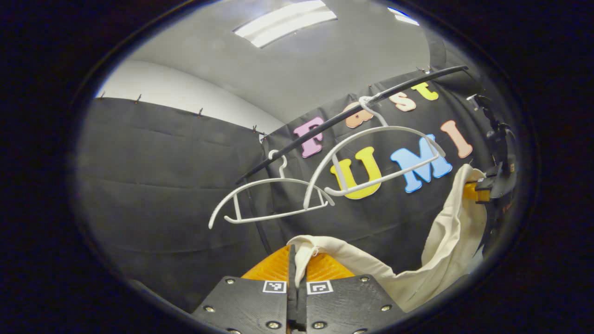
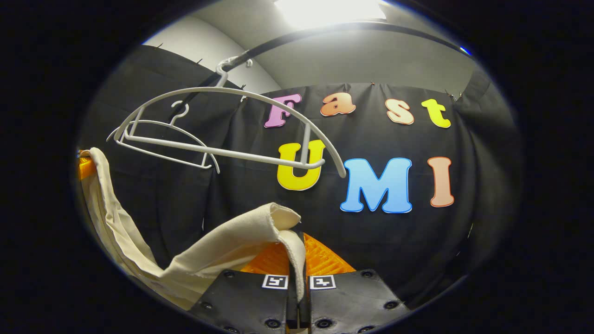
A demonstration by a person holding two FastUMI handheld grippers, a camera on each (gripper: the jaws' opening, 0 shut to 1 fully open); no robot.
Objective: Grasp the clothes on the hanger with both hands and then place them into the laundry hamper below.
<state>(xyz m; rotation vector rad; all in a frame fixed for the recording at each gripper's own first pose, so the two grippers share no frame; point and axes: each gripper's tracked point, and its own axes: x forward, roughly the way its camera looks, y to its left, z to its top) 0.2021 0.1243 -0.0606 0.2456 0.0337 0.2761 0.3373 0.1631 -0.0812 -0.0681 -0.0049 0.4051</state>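
Already the cream garment [image 1: 445,250] is off the white hangers [image 1: 371,157]; it is pinched by the left gripper [image 1: 297,264] and the right gripper [image 2: 297,260]; lowering into the hamper is left.

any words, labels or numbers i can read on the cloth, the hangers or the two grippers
cream cloth: no print or tag to read.
white hangers: plain, no writing.
left gripper: two square black-and-white coded markers behind the fingers, patterns rather than words.
right gripper: the same two markers, no words or numbers.
So none of these carries readable text.
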